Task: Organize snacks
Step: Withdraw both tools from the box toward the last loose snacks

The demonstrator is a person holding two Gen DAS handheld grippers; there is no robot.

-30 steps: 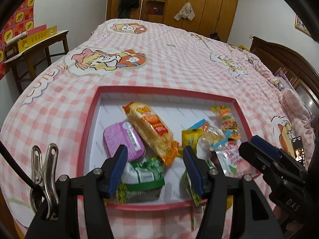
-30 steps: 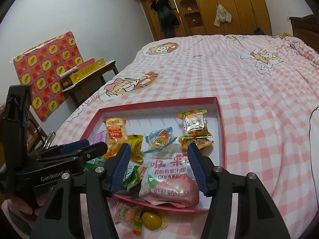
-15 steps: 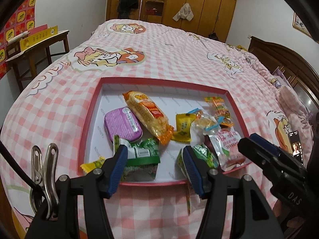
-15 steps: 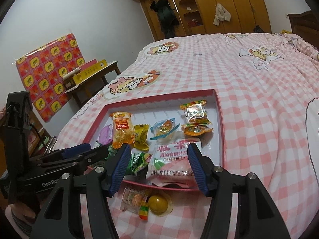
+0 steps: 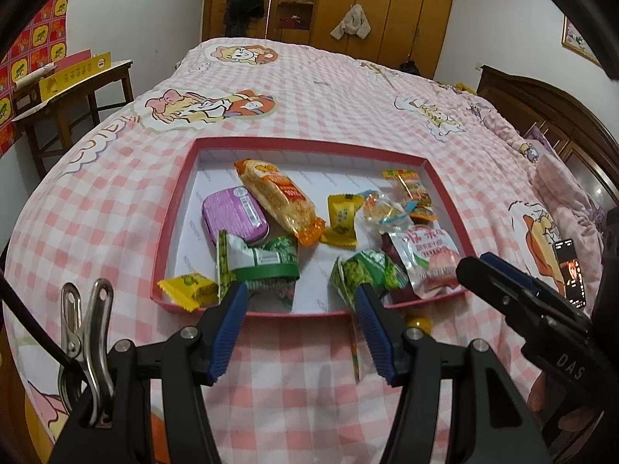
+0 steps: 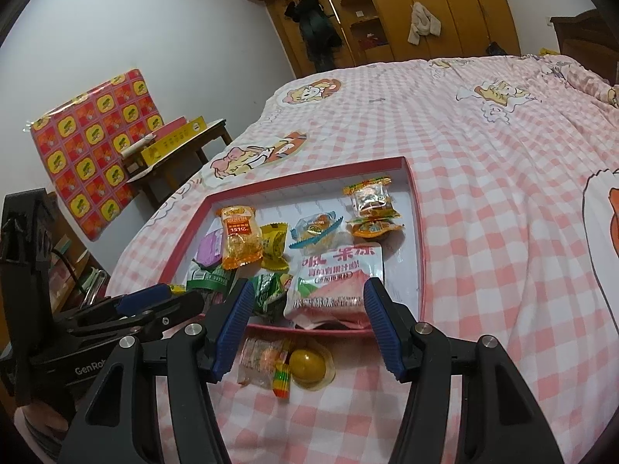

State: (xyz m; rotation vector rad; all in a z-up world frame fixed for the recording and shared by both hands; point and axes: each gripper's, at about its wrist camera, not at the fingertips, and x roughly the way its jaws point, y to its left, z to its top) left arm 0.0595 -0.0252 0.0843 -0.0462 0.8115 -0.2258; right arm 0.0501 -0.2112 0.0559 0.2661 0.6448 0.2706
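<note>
Bed (image 5: 309, 89), pink checked cover: red-rimmed tray (image 5: 172, 228) of snacks (image 5: 278, 197) lies just ahead of both tongs. Left tongs (image 5: 301, 328) and right tongs (image 6: 307, 326): jaws apart, empty. Loose yellow jelly cup (image 6: 307, 363) on cover, between right tongs' fingers, outside tray.
</note>
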